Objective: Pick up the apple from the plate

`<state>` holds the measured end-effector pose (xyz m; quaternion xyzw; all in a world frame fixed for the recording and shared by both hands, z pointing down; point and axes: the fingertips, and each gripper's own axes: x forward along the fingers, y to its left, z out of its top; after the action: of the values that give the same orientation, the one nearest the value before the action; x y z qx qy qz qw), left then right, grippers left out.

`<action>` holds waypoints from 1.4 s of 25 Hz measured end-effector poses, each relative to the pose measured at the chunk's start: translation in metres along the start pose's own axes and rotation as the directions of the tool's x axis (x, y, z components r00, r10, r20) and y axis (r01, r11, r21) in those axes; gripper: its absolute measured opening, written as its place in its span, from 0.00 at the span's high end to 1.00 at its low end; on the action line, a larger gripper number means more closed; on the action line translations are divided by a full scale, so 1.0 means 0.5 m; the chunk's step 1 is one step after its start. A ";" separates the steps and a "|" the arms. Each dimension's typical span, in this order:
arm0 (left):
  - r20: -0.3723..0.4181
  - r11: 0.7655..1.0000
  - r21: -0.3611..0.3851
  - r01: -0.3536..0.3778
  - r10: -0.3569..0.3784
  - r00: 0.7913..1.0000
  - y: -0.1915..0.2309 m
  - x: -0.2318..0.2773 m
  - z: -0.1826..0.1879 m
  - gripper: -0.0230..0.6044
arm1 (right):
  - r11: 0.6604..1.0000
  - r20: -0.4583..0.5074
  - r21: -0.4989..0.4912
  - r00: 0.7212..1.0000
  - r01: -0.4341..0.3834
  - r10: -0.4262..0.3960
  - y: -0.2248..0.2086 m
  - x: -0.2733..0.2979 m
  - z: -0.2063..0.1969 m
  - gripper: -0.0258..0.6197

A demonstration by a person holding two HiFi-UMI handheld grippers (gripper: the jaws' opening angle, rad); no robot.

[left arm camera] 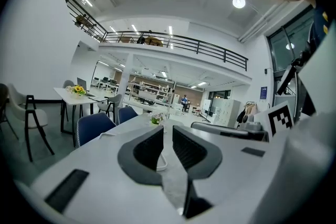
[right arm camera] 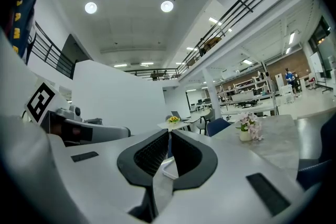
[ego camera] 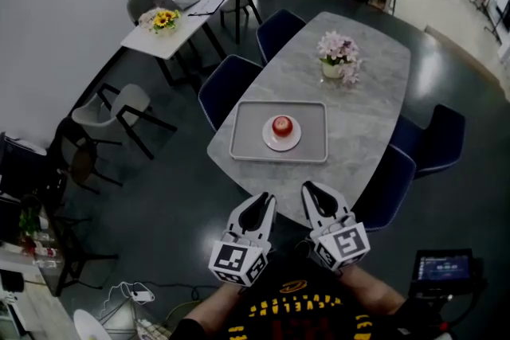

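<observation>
A red apple (ego camera: 281, 125) sits on a small white plate (ego camera: 281, 146) in the middle of a grey tray (ego camera: 247, 146) on the marble table (ego camera: 366, 103). Both grippers are held side by side in front of the table's near edge, well short of the tray. The left gripper (ego camera: 265, 201) (left arm camera: 168, 128) is shut with only a thin slit between its pads and nothing in it. The right gripper (ego camera: 312, 191) (right arm camera: 169, 134) is shut and empty too. Neither gripper view shows the apple; only a pale tray edge (right arm camera: 168, 168) shows past the jaws.
A vase of pink flowers (ego camera: 339, 56) stands beyond the tray. Dark blue chairs (ego camera: 227, 87) (ego camera: 390, 187) ring the table on both sides. At the left are a white side table with yellow flowers (ego camera: 163, 20) and more chairs. A small screen (ego camera: 442, 267) is low right.
</observation>
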<state>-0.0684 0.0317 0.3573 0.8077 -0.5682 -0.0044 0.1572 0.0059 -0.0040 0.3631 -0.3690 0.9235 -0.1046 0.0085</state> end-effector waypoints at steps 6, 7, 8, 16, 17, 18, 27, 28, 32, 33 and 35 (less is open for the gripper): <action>-0.021 1.000 -0.015 0.008 -0.008 1.000 0.034 0.048 -0.004 0.87 | 0.999 -0.019 0.024 0.999 0.031 -0.031 -0.044 0.031 -0.014 0.95; -0.023 1.000 -0.017 0.012 -0.013 1.000 0.043 0.059 -0.002 0.87 | 0.999 -0.021 0.027 0.999 0.041 -0.040 -0.052 0.040 -0.017 0.95; -0.025 1.000 -0.019 0.018 -0.018 1.000 0.055 0.070 -0.001 0.87 | 0.998 -0.024 0.029 0.998 0.051 -0.050 -0.059 0.050 -0.020 0.95; -0.083 0.991 -0.048 0.121 -0.125 0.989 0.147 0.154 0.008 0.87 | 0.982 -0.040 0.009 0.982 0.186 -0.186 -0.101 0.135 -0.009 0.95; -0.089 0.989 -0.050 0.138 -0.142 0.986 0.159 0.164 0.013 0.87 | 0.979 -0.041 0.008 0.978 0.204 -0.203 -0.104 0.148 -0.008 0.95; -0.093 0.987 -0.052 0.154 -0.159 0.983 0.172 0.173 0.019 0.87 | 0.976 -0.042 0.009 0.975 0.220 -0.219 -0.106 0.162 -0.008 0.95; -0.145 0.956 -0.092 0.280 -0.291 0.946 0.282 0.217 0.030 0.87 | 0.937 -0.082 0.033 0.936 0.347 -0.344 -0.089 0.272 -0.043 0.88; -0.154 0.953 -0.095 0.289 -0.301 0.941 0.295 0.220 0.027 0.87 | 0.931 -0.091 0.039 0.929 0.363 -0.358 -0.089 0.279 -0.049 0.88; -0.198 0.945 -0.118 0.304 -0.323 0.926 0.345 0.240 0.001 0.87 | 0.905 -0.130 0.052 0.902 0.421 -0.412 -0.101 0.295 -0.075 0.88; -0.210 0.944 -0.125 0.306 -0.327 0.922 0.355 0.246 -0.006 0.87 | 0.899 -0.138 0.053 0.895 0.435 -0.425 -0.106 0.296 -0.081 0.88; -0.235 0.940 -0.141 0.310 -0.336 0.912 0.369 0.259 -0.020 0.87 | 0.886 -0.153 0.052 0.880 0.461 -0.449 -0.119 0.296 -0.089 0.88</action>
<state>-0.1898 -0.1413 0.4366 0.8752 -0.4009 0.0450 0.2668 -0.0654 -0.1385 0.4275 -0.5669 0.8038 -0.1687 -0.0636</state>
